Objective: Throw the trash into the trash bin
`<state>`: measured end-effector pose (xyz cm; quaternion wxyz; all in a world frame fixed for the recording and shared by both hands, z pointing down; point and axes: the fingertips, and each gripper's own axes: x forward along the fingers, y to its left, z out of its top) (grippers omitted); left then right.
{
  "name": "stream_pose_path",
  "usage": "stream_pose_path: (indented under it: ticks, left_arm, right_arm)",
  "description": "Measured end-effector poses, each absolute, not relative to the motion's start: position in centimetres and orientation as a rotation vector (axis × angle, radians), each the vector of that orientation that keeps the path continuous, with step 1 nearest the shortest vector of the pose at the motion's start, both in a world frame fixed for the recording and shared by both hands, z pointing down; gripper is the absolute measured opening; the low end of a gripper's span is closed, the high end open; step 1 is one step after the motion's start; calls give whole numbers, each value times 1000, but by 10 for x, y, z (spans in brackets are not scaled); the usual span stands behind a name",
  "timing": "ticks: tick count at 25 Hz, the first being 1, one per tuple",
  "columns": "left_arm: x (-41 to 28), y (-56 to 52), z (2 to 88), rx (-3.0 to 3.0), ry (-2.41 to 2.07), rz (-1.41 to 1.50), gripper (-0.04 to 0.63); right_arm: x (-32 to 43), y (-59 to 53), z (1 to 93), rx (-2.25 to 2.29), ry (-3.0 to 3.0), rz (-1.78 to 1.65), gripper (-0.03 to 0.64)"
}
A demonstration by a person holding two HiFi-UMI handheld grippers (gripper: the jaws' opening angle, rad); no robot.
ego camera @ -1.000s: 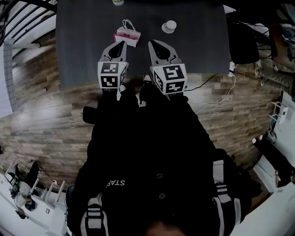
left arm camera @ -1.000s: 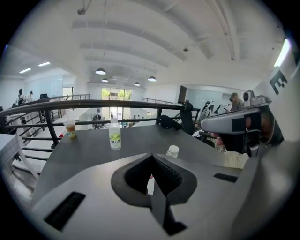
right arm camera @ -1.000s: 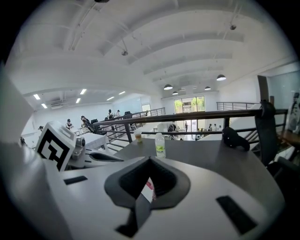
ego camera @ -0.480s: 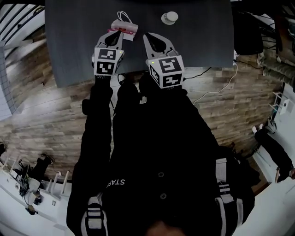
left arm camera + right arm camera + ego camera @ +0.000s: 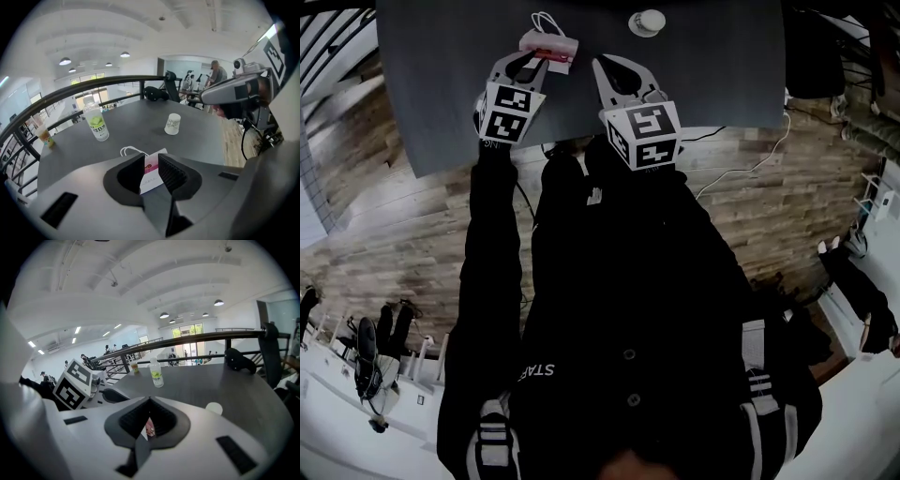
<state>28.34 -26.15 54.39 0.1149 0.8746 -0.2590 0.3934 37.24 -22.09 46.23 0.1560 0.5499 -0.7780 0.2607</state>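
Standing bottle (image 5: 96, 123), gripper views only

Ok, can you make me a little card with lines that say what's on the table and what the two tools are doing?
table: dark grey, railing behind it
on it: paper bag, white and pink with string handles; paper cup; bottle with a green label
left tool: jaws apart, just been opening; the paper bag shows in the gap, not pinched
right tool: jaws shut, holding nothing
trash bin: not in view
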Motion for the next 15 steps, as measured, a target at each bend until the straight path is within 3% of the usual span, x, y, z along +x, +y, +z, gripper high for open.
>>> stream_pose_path:
  ticks: [8, 15]
  left_arm:
    - [288, -257, 569, 2694, -415, 1484, 146]
    - [292, -253, 591, 2736, -145, 1743, 150]
  right_arm:
    - [376, -221, 477, 1574, -2203, 800, 14]
    - [388, -217, 487, 1586, -2171, 824, 14]
